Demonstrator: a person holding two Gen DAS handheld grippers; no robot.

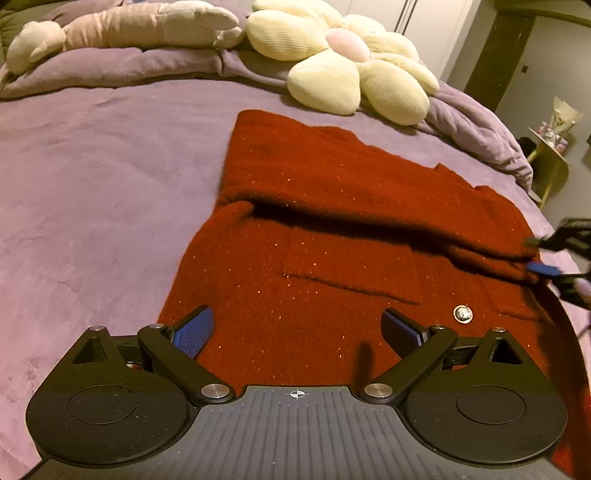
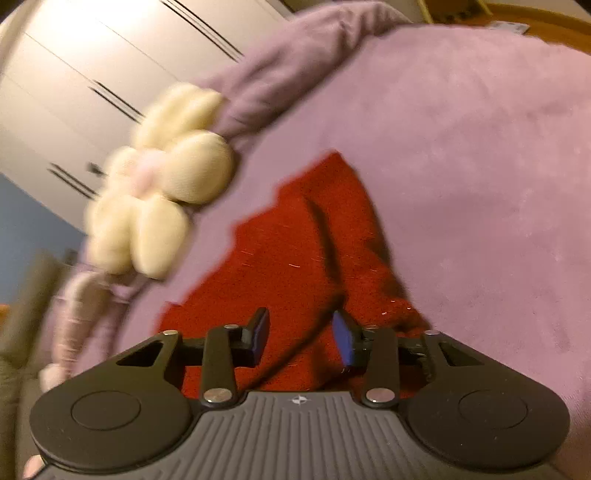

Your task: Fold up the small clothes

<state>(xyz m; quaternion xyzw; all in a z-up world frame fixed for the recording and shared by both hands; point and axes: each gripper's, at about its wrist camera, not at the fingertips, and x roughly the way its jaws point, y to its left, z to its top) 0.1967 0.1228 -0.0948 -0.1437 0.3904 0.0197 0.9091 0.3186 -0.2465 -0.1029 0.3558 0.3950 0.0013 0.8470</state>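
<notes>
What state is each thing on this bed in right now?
Red cardigan: lying flat, one part folded over.
Left gripper: open, over the hem, gripping nothing.
Right gripper: partly open at the garment's edge, pads not pressing.
Flower pillow: resting beyond the cardigan.
Plush toy: lying down.

Cardigan: coarse fuzzy red knit, fine glitter flecks; one shiny metal button. Bed cover: matt purple plush, short nap. Flower cushion: cream ribbed cloth. Left gripper: matt black plastic, ribbed grey housing, bright metal pins; blue textured pads.
</notes>
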